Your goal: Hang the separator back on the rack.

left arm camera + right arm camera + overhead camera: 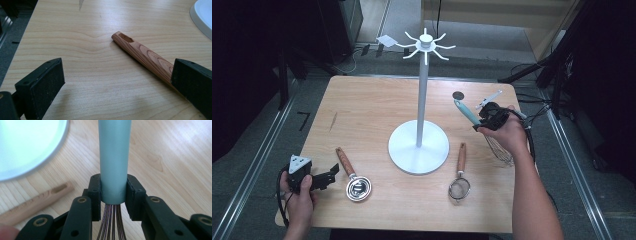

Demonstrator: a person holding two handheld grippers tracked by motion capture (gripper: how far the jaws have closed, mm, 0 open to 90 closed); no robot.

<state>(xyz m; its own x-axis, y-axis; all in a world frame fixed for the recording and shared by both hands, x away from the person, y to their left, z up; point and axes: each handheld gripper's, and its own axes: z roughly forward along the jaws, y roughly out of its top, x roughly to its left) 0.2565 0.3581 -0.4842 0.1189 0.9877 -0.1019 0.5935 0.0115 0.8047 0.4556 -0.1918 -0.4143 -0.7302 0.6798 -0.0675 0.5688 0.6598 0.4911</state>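
My right gripper (113, 192) clamps the whisk (114, 157) at the base of its teal handle, wires trailing back under my hand. Beyond it lies the strainer (459, 180), then the stand (418, 147). My left gripper (324, 177) sits wide open beside the measuring spoon (353, 179).

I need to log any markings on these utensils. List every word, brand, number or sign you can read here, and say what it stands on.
Wooden handle of the metal measuring spoon: letters are burnt or stamped along it in the left gripper view, but too faint and slanted to read.
Floor left of the light wooden table: a dark mark like a "7"; whether it is a number is unclear.
Teal-handled wire whisk, white hook stand, wood-handled mesh strainer: no lettering seen.
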